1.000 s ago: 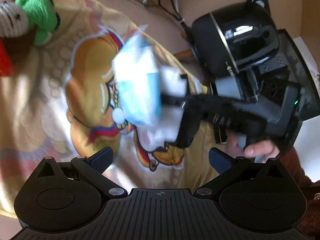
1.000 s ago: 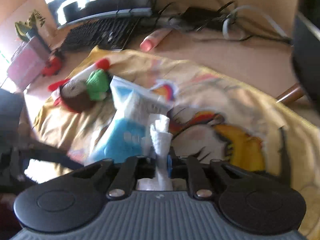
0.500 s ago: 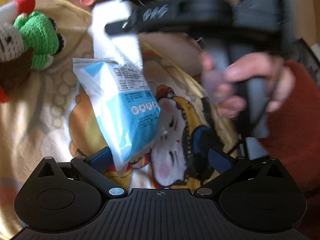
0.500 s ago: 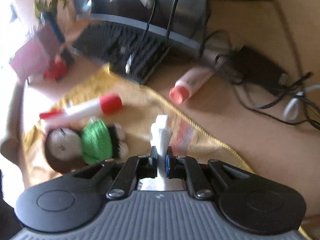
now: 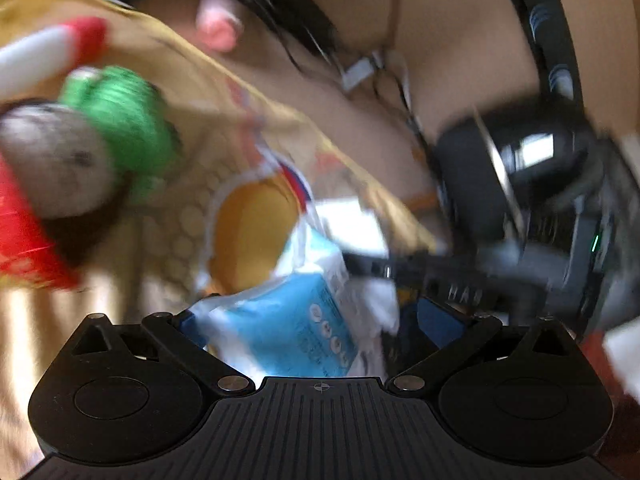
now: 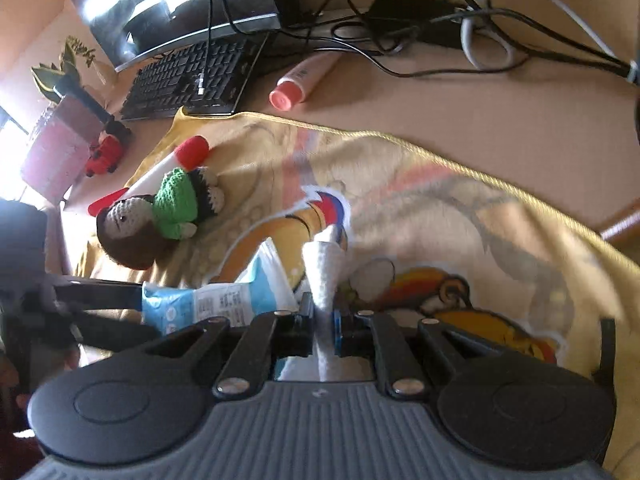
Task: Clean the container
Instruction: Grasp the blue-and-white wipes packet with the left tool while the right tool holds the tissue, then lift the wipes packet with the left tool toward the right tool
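Half a second earlier the right gripper (image 6: pixel 323 322) had been lifted toward the keyboard; it had since dropped back beside the blue-and-white plastic wipe packet (image 6: pixel 224 300), which had slid deeper between the spread fingers of the left gripper (image 5: pixel 316 320). Those fingers stood wide apart and, as far as the blurred left view showed, were not pinching the packet. The right gripper's fingers were closed on a white crumpled wipe (image 6: pixel 322 268), which stood up from between them.

Taking the packet as landmark: its long axis ran roughly crosswise in the right view, with the held wipe just right of its open end and touching or nearly touching it. The glossy black rounded container (image 5: pixel 516 168) sat beyond and right of the packet in the left view, off the yellow cartoon-printed cloth (image 6: pixel 440 200). The right hand seemed nearer it, so the wipe would probably need to travel that way.
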`<control>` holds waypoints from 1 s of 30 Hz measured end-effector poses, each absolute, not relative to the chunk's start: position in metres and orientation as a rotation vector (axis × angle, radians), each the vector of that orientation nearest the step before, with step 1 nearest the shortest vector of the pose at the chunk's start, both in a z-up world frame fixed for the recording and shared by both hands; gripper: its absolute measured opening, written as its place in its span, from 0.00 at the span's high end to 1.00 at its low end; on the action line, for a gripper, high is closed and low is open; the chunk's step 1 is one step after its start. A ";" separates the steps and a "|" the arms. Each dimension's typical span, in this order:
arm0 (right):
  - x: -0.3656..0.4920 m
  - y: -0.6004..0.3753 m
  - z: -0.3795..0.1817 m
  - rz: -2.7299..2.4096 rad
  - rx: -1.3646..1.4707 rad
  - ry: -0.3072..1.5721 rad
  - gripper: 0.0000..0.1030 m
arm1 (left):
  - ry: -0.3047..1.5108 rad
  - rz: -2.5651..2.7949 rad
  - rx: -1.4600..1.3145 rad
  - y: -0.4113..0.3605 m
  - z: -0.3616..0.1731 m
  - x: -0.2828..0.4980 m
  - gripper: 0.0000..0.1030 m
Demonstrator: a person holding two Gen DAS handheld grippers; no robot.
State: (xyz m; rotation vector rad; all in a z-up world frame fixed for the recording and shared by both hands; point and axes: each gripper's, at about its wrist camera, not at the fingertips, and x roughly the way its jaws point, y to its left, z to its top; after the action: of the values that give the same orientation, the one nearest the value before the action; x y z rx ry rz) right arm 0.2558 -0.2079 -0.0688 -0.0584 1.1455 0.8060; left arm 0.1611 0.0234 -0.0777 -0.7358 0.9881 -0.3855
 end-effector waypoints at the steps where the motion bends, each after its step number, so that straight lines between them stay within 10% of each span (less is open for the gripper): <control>1: 0.257 -0.210 -0.068 0.798 -0.042 1.141 0.88 | 0.972 -0.413 -0.701 0.019 -0.078 0.164 0.00; 9: 0.268 -0.213 -0.067 0.842 0.097 1.150 0.85 | 0.889 -0.495 -0.651 0.012 -0.084 0.170 0.00; 14: 0.267 -0.215 -0.048 0.882 0.173 1.105 0.85 | 0.691 -0.460 -0.262 -0.009 -0.039 0.151 0.24; 21: 0.216 -0.242 -0.018 0.897 0.132 1.009 0.85 | 0.597 -0.518 0.088 -0.054 -0.028 0.104 0.31; 30: 0.195 -0.251 -0.009 0.777 0.046 0.952 0.76 | 0.659 -0.313 -0.256 0.003 -0.014 0.077 0.07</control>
State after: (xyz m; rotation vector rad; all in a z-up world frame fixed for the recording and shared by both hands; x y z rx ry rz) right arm 0.1946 -0.2512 -0.0089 0.0461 0.9521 0.7772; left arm 0.0768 0.0028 -0.0143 -0.2560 0.6586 -0.3127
